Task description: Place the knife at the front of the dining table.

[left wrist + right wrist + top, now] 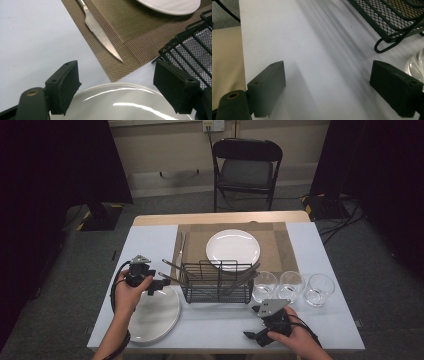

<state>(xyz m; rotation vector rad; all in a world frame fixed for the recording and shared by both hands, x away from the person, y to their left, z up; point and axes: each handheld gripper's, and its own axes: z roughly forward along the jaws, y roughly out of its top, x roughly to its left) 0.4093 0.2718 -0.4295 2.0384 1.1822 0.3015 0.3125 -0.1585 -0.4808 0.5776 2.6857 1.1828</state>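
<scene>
A white plate [159, 317] lies at the table's front left. My left gripper [158, 285] hovers open over its far rim, held in a hand. In the left gripper view the jaws [117, 75] straddle that plate [120, 105] with nothing between them. A serrated knife [100, 32] lies on the brown placemat [135, 37] just beyond. My right gripper [251, 322] is open near the front edge, in front of the black wire rack [216, 282]. In the right gripper view [328, 75] its jaws span bare white table surface.
A second white plate [233, 247] sits on the placemat behind the rack, which holds several utensils. Three clear glasses [291, 285] stand in a row right of the rack. A rack corner [392, 22] and a glass [415, 65] lie close to my right gripper. A black chair [246, 167] stands beyond the table.
</scene>
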